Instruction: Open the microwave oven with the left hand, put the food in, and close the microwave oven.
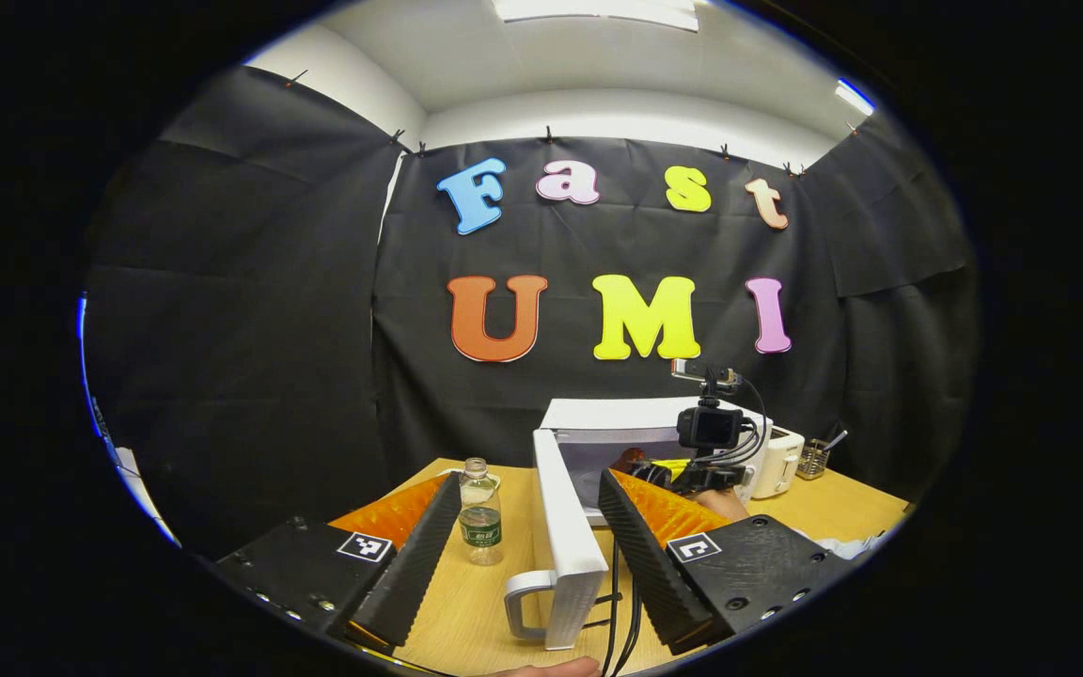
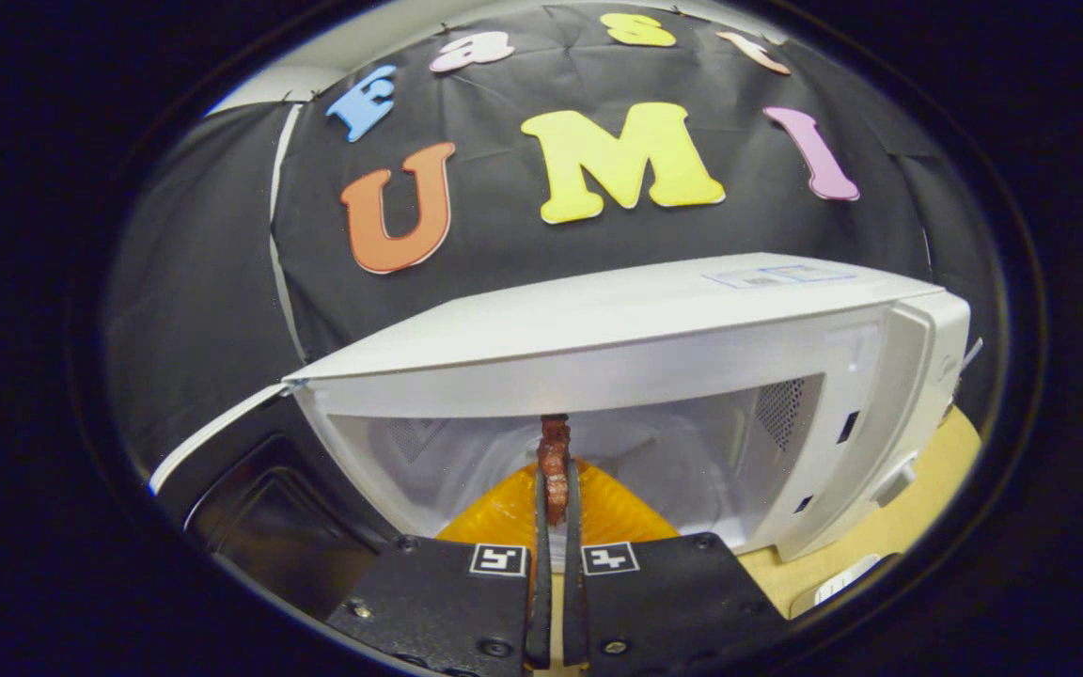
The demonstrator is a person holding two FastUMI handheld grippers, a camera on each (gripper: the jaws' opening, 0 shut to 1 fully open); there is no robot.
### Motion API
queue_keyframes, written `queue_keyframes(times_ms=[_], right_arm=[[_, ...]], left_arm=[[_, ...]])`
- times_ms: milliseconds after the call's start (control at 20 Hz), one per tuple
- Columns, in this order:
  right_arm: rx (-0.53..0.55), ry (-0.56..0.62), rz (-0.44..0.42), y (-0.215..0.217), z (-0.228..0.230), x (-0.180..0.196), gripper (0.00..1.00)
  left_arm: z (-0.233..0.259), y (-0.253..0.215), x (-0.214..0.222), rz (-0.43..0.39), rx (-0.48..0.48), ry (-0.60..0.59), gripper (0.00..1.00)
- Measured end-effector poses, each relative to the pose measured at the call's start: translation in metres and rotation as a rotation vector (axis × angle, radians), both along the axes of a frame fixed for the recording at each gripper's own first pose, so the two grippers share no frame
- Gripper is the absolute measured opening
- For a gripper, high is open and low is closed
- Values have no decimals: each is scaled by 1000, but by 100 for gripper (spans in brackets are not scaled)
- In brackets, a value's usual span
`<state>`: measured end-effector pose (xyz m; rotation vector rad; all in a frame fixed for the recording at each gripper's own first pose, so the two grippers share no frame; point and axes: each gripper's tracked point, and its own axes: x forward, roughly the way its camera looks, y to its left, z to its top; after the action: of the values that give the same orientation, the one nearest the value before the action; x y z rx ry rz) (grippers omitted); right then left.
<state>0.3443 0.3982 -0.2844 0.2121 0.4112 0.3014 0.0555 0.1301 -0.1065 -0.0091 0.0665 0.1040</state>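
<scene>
The white microwave (image 2: 617, 329) stands with its door (image 1: 565, 527) swung wide open. My left gripper (image 1: 530, 478) is open, its fingers either side of the door's edge, and the door handle (image 1: 525, 602) hangs low between them. My right gripper (image 2: 557, 472) is shut on a thin reddish-brown piece of food (image 2: 556, 440), held upright at the mouth of the pale cavity (image 2: 673, 461). In the left gripper view, the right gripper (image 1: 668, 472) reaches into the oven's opening with the food (image 1: 631, 459) at its tip.
A clear plastic bottle (image 1: 480, 512) stands on the wooden table (image 1: 466, 602) left of the door. A white toaster (image 1: 776, 461) and a small utensil holder (image 1: 814, 459) sit right of the microwave. Black cables (image 1: 619, 602) trail over the table's front.
</scene>
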Motion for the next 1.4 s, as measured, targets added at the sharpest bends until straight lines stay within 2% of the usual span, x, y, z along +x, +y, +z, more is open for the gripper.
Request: queue_keyframes(times_ms=[100,350,450,500,550,600,650,800,850,900,950,1000,1300,1350,1400], right_arm=[[61,20,-8,4,-4,10,8],[346,120,-103,13,-25,22,8],[377,107,-182,9,-34,28,10],[361,79,-211,6,-35,29,14],[334,55,-251,-1,-37,33,36],[312,48,-267,-5,-39,34,58],[299,52,-278,-9,-44,34,80],[314,17,-276,-16,-36,33,83],[296,-8,-274,-18,-29,30,76],[271,-29,-272,-20,-22,30,89],[259,-47,-266,-21,-16,26,80],[262,-62,-260,-22,-8,23,92],[234,-34,-166,-25,8,-16,93],[214,-41,-153,-31,12,-25,80],[189,-49,-141,-37,16,-33,93]], left_arm=[[-3,2,1,4,-1,8,90],[-10,15,3,39,-2,31,91],[-12,12,2,27,-38,46,90],[-9,13,-1,27,-51,45,90],[-8,14,-3,30,-55,41,81],[-6,15,-6,33,-53,39,90],[-5,17,-8,36,-47,39,90],[-1,16,-11,44,-30,35,90],[-1,15,-13,43,-27,33,90],[-1,14,-15,39,-24,33,90],[0,13,-16,39,-22,34,90],[-2,15,-16,42,-22,35,90],[-2,22,-20,58,5,22,90],[-1,25,-21,72,11,13,90],[-3,27,-21,72,11,14,90]])
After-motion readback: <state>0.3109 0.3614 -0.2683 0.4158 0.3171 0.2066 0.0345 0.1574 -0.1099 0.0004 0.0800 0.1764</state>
